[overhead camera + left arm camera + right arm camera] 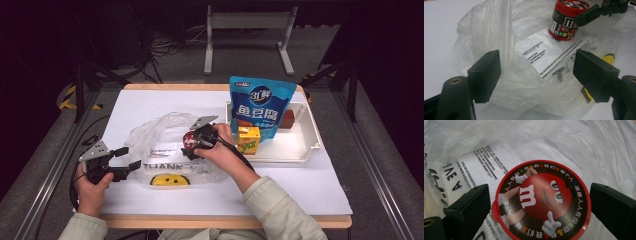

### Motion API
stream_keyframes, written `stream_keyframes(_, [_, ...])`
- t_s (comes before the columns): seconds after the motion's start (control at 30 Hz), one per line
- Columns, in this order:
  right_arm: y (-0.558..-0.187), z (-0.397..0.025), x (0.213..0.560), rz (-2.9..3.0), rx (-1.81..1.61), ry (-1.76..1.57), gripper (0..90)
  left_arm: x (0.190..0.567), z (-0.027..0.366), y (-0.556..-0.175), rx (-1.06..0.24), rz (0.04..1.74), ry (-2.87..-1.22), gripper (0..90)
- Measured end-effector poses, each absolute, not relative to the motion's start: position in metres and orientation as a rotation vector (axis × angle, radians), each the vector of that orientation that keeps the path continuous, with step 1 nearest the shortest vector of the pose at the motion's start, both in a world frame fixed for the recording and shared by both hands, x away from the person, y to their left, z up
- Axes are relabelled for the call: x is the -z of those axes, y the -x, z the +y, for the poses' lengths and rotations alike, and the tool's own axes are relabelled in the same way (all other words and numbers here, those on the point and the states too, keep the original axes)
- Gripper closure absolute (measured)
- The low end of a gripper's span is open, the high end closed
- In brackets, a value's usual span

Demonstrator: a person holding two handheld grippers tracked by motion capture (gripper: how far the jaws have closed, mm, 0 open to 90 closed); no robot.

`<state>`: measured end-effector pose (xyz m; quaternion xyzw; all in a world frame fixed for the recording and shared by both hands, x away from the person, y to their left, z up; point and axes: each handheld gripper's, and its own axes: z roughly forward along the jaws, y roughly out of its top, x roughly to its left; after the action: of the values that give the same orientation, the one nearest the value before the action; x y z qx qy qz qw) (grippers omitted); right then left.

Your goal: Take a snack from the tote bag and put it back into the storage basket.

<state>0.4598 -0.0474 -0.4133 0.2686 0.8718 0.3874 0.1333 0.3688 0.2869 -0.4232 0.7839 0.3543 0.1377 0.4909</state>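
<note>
M&M's candy tub (541, 201) set upright on plastic bag (499, 30).
Rigid, light, slick; best gripped around its sides. Both grippers' fingers are held apart: right gripper (539, 202) straddling it, left gripper (536, 72) empty.

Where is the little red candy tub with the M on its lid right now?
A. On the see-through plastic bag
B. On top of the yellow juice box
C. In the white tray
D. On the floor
A: the candy tub stands upright on the crinkly plastic bag, between the open jaws of the right gripper, apart from the white tray.
</note>
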Motion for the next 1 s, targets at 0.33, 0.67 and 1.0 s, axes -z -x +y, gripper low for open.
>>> stream_keyframes(0.33, [-0.463, -0.046, 0.421, 2.553, -1.068, -0.786, 6.3, 0.423, 0.287, -0.369, -0.332, 0.862, -1.904, 23.1])
stream_keyframes(0.67, [-0.463, -0.044, 0.425, 2.597, -0.986, -0.774, 12.1, 0.423, 0.287, -0.369, -0.332, 0.861, -1.903, 23.1])
stream_keyframes(1.0, [-0.463, -0.044, 0.423, 2.616, -0.962, -0.75, 24.6, 0.423, 0.287, -0.369, -0.331, 0.863, -1.901, 23.1])
